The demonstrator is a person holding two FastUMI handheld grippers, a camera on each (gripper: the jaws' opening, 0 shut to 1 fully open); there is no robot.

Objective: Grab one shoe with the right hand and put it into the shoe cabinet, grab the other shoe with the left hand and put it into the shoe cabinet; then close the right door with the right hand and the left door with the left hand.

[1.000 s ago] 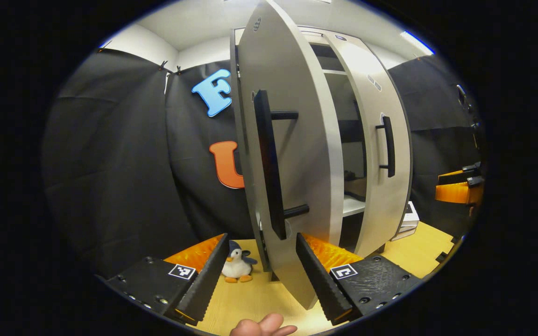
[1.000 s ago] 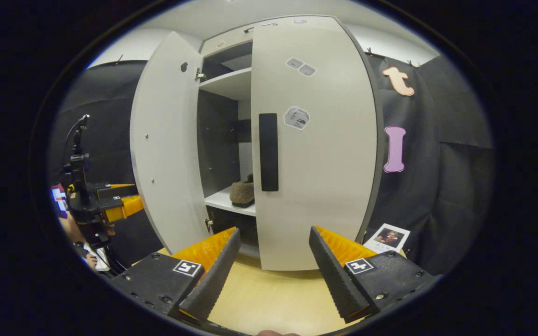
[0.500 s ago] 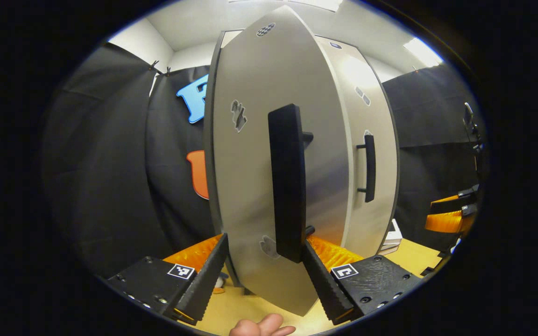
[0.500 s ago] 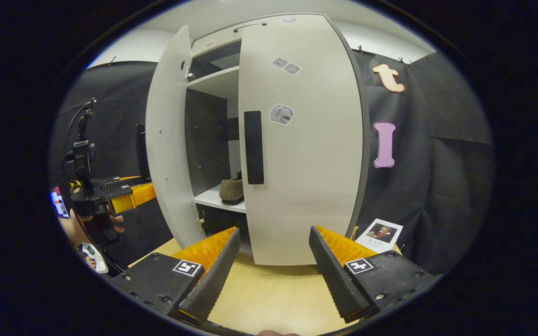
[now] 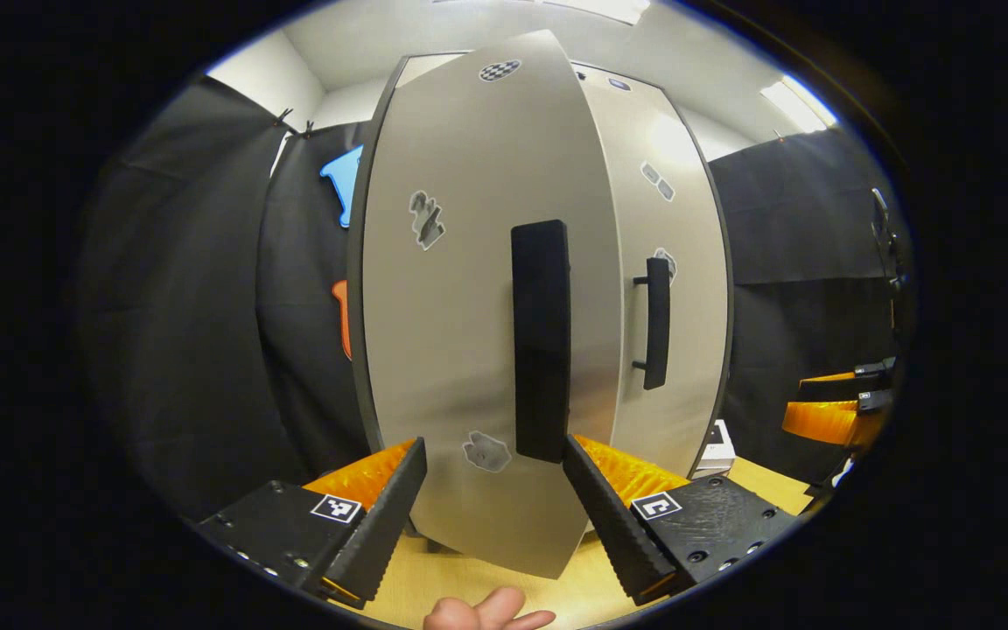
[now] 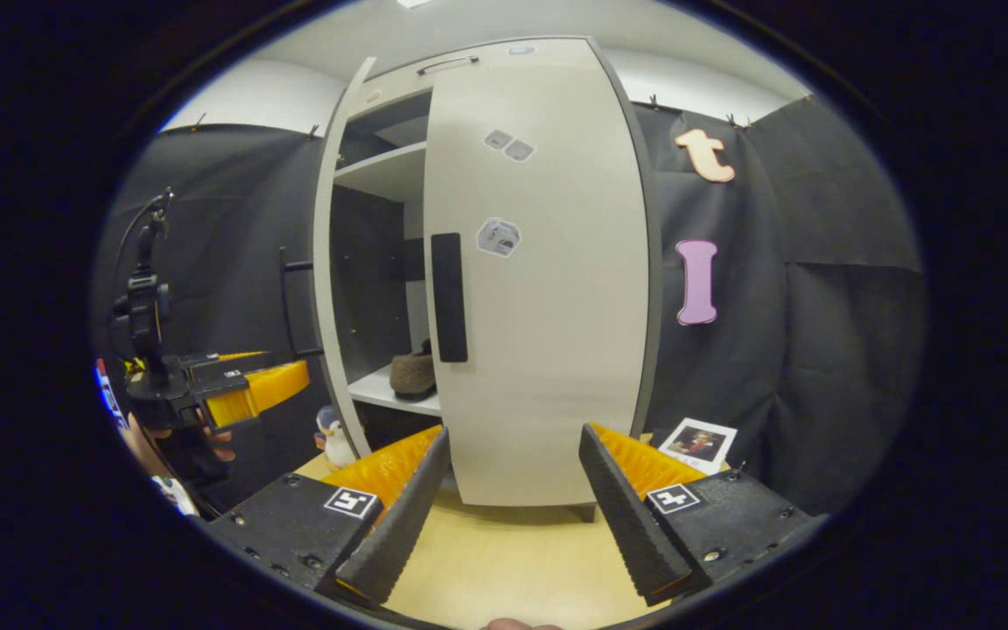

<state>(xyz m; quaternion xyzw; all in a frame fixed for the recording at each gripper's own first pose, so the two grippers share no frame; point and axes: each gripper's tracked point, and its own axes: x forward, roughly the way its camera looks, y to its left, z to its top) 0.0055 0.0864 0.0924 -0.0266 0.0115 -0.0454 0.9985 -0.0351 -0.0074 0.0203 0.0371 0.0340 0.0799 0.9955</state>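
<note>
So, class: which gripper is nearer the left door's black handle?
Left. The left gripper sits open right below the left door's handle; the right gripper faces the right door, farther away.

The left gripper (image 5: 493, 512) is showing black finger mounts with small screws, each carrying a square black-and-white marker, and ribbed orange plates behind the toothed fingers. The right gripper (image 6: 513, 503) is wearing the same. A fingertip (image 5: 488, 610) is peeking in below.
</note>
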